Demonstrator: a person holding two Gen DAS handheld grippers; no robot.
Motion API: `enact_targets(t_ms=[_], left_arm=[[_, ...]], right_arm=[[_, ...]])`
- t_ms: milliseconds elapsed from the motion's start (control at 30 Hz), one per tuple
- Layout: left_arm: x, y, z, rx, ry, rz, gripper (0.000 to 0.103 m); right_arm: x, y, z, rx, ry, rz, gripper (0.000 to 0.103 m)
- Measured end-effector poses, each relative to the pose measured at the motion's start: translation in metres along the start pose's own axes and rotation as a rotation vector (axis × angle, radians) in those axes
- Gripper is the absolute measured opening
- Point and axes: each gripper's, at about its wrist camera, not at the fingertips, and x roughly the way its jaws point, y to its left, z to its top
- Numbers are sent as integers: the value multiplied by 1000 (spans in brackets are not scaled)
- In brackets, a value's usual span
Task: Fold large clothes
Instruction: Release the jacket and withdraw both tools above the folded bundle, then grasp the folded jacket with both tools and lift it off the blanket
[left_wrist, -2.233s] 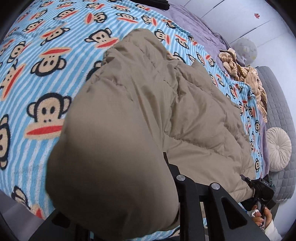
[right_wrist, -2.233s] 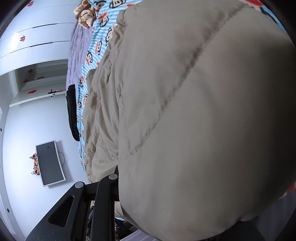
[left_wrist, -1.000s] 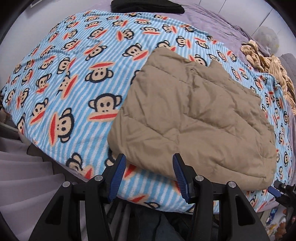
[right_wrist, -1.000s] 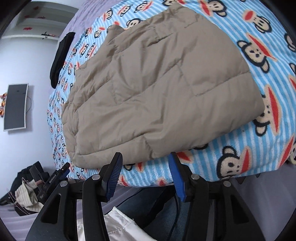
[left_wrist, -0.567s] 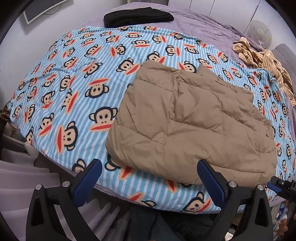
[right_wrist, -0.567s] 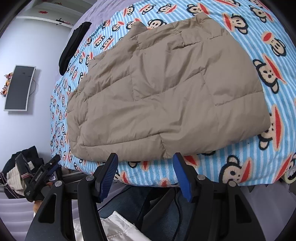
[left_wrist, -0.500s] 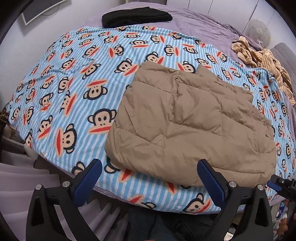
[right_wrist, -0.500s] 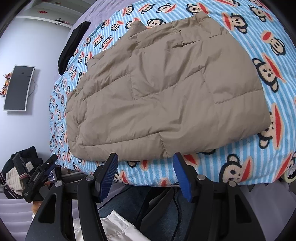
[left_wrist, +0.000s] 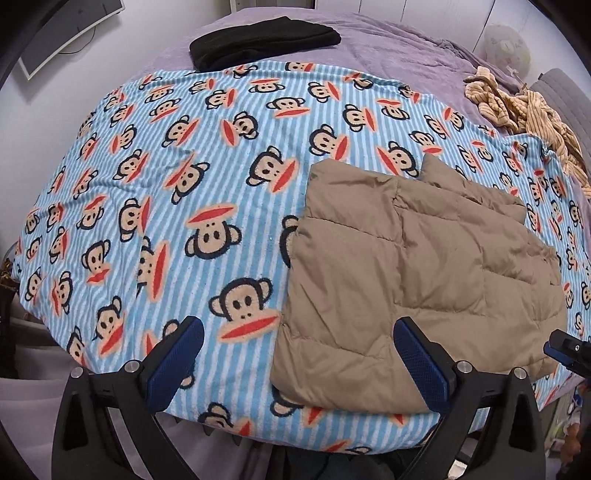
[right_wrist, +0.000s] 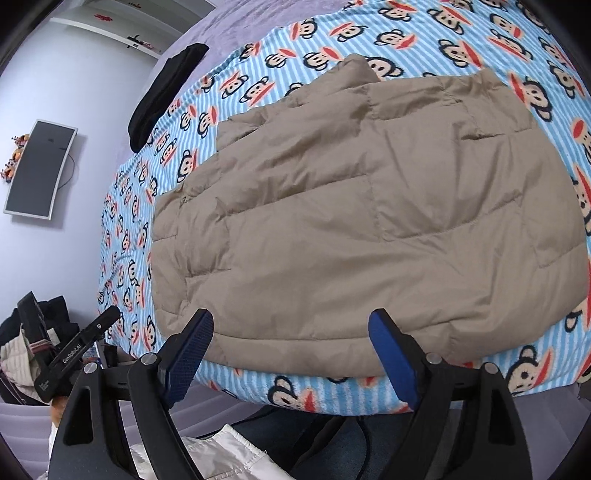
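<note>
Left wrist view: bed surface covered by a blue-and-white striped monkey-print blanket (left_wrist: 207, 177), spread over a purple sheet (left_wrist: 388, 40) that shows along the far side. Largest loose item is the task garment — a tan quilted jacket (left_wrist: 417, 273), folded into a rough rectangle and lying flat on the blanket near its front edge, toward the right of this view. Right wrist view shows the same jacket (right_wrist: 369, 221) filling the centre of the picture, its near edge just short of the blanket's (right_wrist: 295, 37) front edge.

A folded black garment (left_wrist: 262, 40) rests on the purple sheet at the far side, well apart from the jacket. A crumpled tan striped cloth (left_wrist: 524, 114) lies at the far right of the bed. A dark wall screen (right_wrist: 40, 170) hangs on the wall beyond the bed.

Left gripper (left_wrist: 299, 360): jaws spread fully wide, nothing between the blue pads (left_wrist: 177, 360), held above the front edge of the bed with the jacket's left edge showing between them. Right gripper (right_wrist: 291, 356): jaws opening, standing wide, pads (right_wrist: 190, 354) clear of the fabric — jacket edge lies beyond them, not gripped. Tip of the right gripper (left_wrist: 569, 350) is visible at the right rim of the left view
</note>
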Motion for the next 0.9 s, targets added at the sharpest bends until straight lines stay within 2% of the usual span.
enact_targets(t_ms=[267, 300, 333, 533, 767, 833, 900], left_arm=[[41, 1, 8, 23, 97, -89, 103], [45, -1, 8, 29, 105, -94, 103], [50, -2, 9, 38, 115, -98, 103], [69, -7, 16, 75, 149, -121, 103], [83, -2, 20, 86, 165, -157, 103], [86, 1, 24, 102, 157, -197, 103], [91, 10, 29, 107, 149, -268, 103]], right_arm=[[22, 15, 4, 46, 30, -50, 90], [24, 16, 4, 53, 35, -52, 99], [26, 17, 4, 57, 32, -52, 102], [45, 28, 7, 68, 74, -72, 103], [64, 33, 15, 122, 111, -40, 103], [68, 36, 16, 119, 117, -50, 103], [72, 37, 17, 120, 125, -58, 103]])
